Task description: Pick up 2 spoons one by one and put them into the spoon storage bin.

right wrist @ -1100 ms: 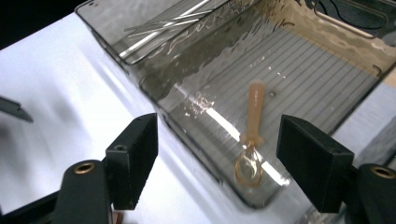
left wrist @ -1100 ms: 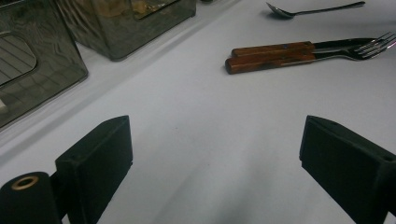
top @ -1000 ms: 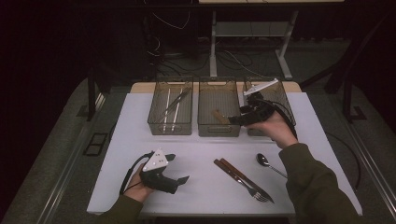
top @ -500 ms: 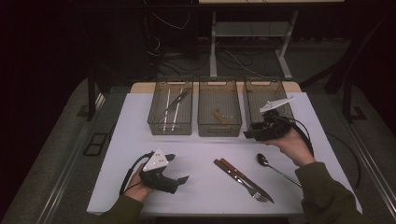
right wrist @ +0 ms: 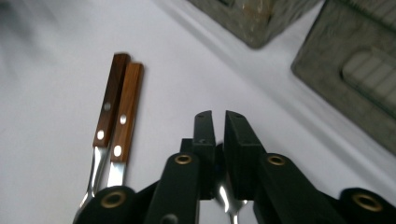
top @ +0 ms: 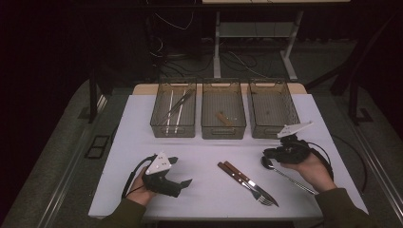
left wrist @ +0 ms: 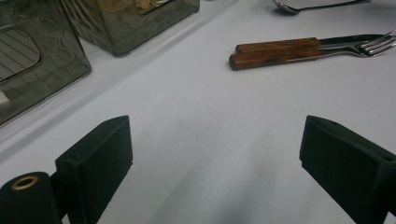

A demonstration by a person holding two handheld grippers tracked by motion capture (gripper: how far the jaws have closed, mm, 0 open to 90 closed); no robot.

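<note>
Lowered right claw point(top: 271, 154) clamps spoon point(top: 285, 174), handle trailing toward the person.

The bench point(top: 199, 156) is plain white. The knife point(top: 237, 173) and fork point(top: 244, 183) have reddish-brown wooden handles with silver rivets, and the spoon point(top: 285, 173) is silver. Three bins point(top: 223, 133) are smoky grey; each tool point(right wrist: 215, 140) is black.

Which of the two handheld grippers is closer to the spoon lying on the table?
The right. The right gripper is down at the spoon, its jaws closed around the bowl end. The left gripper rests far across the table, beyond the wooden-handled cutlery.
</note>
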